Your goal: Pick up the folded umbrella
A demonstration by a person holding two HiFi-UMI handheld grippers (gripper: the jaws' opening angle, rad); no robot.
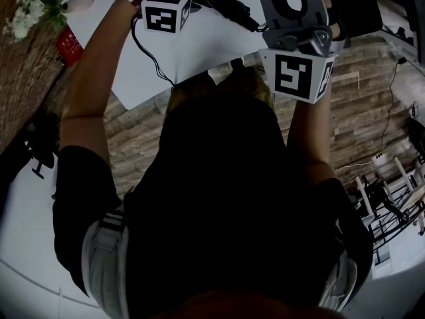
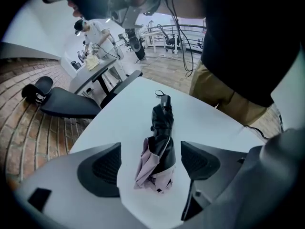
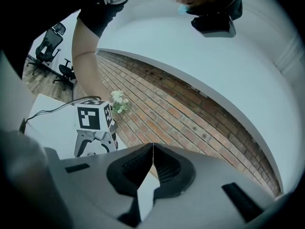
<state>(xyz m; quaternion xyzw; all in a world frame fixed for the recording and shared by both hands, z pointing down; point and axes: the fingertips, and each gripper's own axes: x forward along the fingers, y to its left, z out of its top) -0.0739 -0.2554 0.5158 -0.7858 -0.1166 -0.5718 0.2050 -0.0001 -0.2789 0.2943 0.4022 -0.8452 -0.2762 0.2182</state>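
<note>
The folded umbrella point(image 2: 161, 142) lies on the white table point(image 2: 124, 113); it is black with a pale pink canopy end nearest me and its handle pointing away. My left gripper point(image 2: 150, 165) points steeply down over it, jaws open, with the pink end between the pads and neither pad touching it. In the head view the umbrella point(image 1: 232, 6) shows as a dark shape at the table's far side, beside the left gripper's marker cube point(image 1: 166, 6). My right gripper point(image 3: 152, 159) is held about level, off to the side, shut with nothing in it.
A black office chair point(image 2: 62, 101) stands against the table's far left edge. A brick wall point(image 3: 190, 113) with white flowers point(image 3: 119, 101) runs along one side. A black cable point(image 1: 149, 52) crosses the table. The person's legs point(image 2: 214, 89) stand at the table's edge.
</note>
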